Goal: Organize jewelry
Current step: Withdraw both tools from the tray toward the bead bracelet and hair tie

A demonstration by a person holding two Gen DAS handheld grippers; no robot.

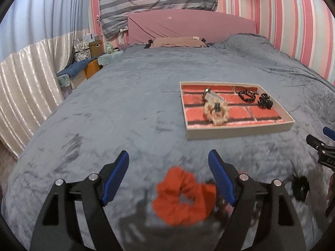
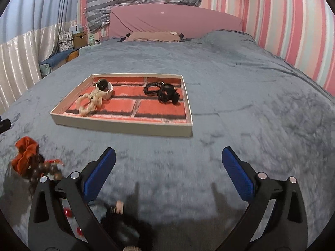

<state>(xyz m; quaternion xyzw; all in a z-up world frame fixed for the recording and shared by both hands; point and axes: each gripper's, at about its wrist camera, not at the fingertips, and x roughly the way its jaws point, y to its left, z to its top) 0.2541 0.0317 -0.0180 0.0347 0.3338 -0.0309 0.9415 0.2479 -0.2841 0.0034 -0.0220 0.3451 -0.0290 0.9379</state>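
Our left gripper (image 1: 168, 176) hangs with jaws spread wide over the orange scrunchie (image 1: 183, 198) on the grey bedspread (image 1: 125, 104), nothing gripped. Our right gripper (image 2: 168, 173) is spread too, empty. Ahead, the tray (image 2: 125, 126) holds a cream scrunchie (image 2: 90, 103) and black hair clips (image 2: 165, 93).

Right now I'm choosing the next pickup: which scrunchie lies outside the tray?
The orange scrunchie, on the blanket between the left gripper's fingers; the cream scrunchie lies inside the tray.

The left tongs (image 1: 168, 163) gape wide above an orange scrunchie (image 1: 183, 199) on the grey bed (image 1: 129, 104); beyond, a brick-patterned tray (image 1: 240, 130) holds a cream scrunchie (image 1: 216, 113) and black claw clip (image 1: 264, 101).
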